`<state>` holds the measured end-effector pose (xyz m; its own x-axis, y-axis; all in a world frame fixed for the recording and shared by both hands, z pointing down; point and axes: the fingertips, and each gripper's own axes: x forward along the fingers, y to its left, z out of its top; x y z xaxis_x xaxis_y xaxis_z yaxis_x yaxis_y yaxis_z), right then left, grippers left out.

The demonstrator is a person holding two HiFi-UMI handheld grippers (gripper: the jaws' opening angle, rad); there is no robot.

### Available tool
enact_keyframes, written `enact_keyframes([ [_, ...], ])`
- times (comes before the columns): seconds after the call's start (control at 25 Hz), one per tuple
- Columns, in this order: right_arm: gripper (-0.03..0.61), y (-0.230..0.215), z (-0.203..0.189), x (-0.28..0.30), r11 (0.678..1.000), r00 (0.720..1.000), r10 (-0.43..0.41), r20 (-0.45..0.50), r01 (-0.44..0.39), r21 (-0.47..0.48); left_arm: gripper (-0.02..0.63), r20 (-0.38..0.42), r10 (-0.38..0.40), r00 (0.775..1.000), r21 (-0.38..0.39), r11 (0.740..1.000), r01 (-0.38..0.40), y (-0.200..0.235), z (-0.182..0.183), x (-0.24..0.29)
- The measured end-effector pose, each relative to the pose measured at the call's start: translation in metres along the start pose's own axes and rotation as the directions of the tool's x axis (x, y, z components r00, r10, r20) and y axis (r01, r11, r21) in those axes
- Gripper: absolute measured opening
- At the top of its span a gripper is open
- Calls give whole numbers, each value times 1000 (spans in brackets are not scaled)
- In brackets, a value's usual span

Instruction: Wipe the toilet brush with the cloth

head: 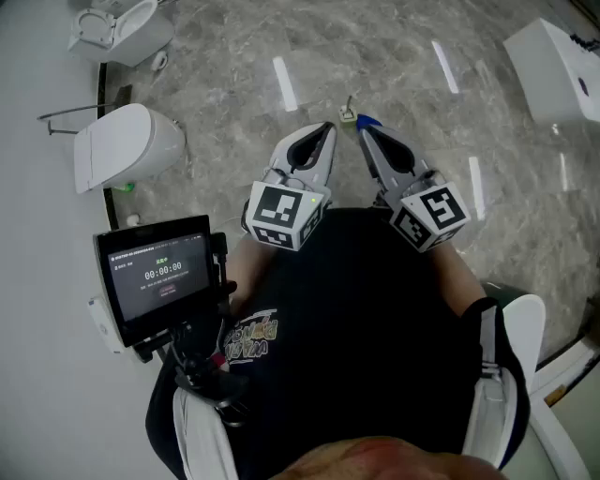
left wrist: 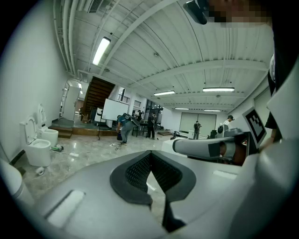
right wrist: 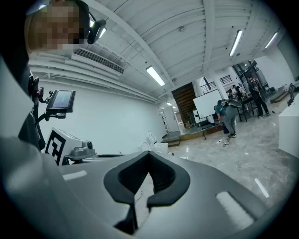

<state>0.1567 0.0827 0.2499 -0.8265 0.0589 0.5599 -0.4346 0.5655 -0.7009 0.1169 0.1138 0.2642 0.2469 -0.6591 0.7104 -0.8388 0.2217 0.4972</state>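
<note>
No toilet brush or cloth shows clearly in any view. My left gripper (head: 325,127) and right gripper (head: 362,128) are held side by side in front of the person's dark shirt, both pointing down and forward over the marble floor (head: 394,66). In the left gripper view the left gripper (left wrist: 149,154) has its dark pads meeting at the tip, with nothing between them. The right gripper (right wrist: 149,154) looks the same in its own view, shut and empty. A small pale object (head: 348,115) lies on the floor just past the tips, too small to identify.
A white toilet (head: 127,145) stands at the left, a second toilet (head: 122,28) further back, and a white box (head: 553,70) at the upper right. A chest-mounted screen (head: 155,272) shows a timer. Several people stand far across the hall (left wrist: 126,126).
</note>
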Motion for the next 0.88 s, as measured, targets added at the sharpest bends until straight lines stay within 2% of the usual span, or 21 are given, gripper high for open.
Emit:
enact_keyframes([
  [0.88, 3, -1, 2, -4, 1000, 1000, 4, 14, -4, 11, 11, 0, 1, 1000, -1, 1000, -1, -1, -1, 0],
])
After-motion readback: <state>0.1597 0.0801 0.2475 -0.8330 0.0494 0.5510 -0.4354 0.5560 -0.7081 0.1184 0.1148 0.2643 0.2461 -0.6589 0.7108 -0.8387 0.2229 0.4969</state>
